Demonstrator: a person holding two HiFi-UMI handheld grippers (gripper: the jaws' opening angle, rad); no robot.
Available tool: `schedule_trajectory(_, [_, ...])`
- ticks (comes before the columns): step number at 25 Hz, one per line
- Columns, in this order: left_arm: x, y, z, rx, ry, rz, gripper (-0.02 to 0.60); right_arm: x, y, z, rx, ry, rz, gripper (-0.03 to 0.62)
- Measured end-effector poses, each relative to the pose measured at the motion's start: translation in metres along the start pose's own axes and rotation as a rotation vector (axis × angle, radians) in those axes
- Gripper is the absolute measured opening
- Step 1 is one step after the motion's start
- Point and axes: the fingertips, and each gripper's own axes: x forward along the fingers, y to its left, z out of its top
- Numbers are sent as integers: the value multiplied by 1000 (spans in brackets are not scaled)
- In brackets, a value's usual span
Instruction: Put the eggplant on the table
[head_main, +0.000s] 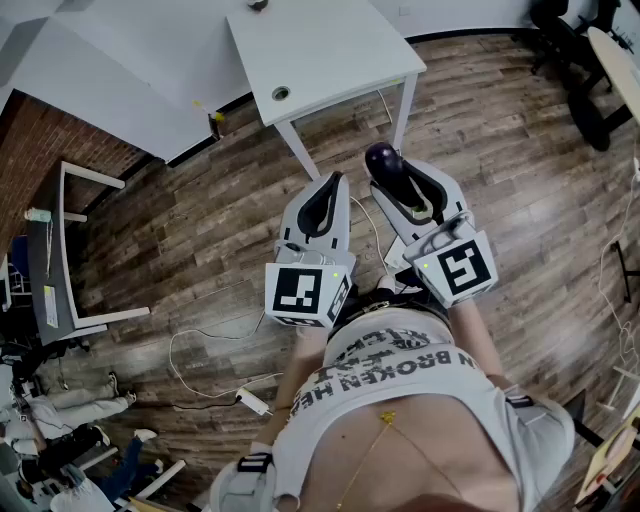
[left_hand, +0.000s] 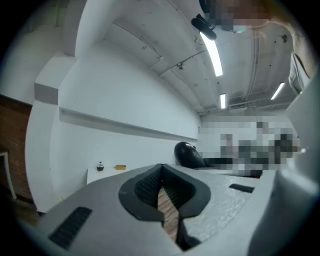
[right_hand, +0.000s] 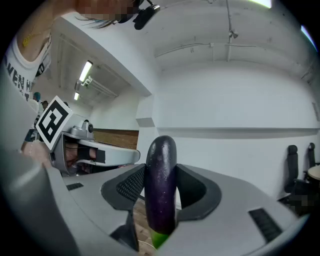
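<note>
At the centre right of the head view, my right gripper (head_main: 398, 188) is clamped on the eggplant (right_hand: 161, 180). Both dark pads press its purple sides. In the right gripper view it stands upright between them, rounded tip above the pads, green stem end poking out below.

Head view: the eggplant's dark tip juts past the jaw ends toward the top of the frame. It hangs over the wooden floor (head_main: 190, 230), below the near legs of the white table (head_main: 330, 50). It is not on the table, which fills the upper middle of the frame, apart from both grippers.

My left gripper (head_main: 336, 184) sits just left of the right one. Its jaws are drawn together at the tips, with nothing between them. Only a sliver of floor shows through lower down in the left gripper view.

A white cable (head_main: 205, 335) trails across the floor at lower left.
</note>
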Motion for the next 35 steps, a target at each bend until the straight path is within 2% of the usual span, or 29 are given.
schedule_trajectory(6, [0, -10, -4, -7, 2, 16, -2, -16, -13, 7, 60, -70, -20, 195])
schedule_trajectory(13, [-1, -7, -25, -41, 46, 36, -2, -14, -27, -10, 57, -41, -29, 195])
schedule_trajectory(17, [15, 2, -26, -42, 45, 14, -2, 0, -36, -8, 59, -43, -38, 195])
schedule_trajectory(23, [62, 34, -26, -49, 46, -71, -2, 47, -56, -10, 43, -40, -86, 195])
schedule_trajectory(27, [99, 61, -9, -41, 21, -132, -2, 84, -80, -4, 23, -46, -134, 195])
schedule_trajectory(35, [135, 132, -2, -53, 22, -157, -2, 163, -91, -1, 23, -43, -160, 195])
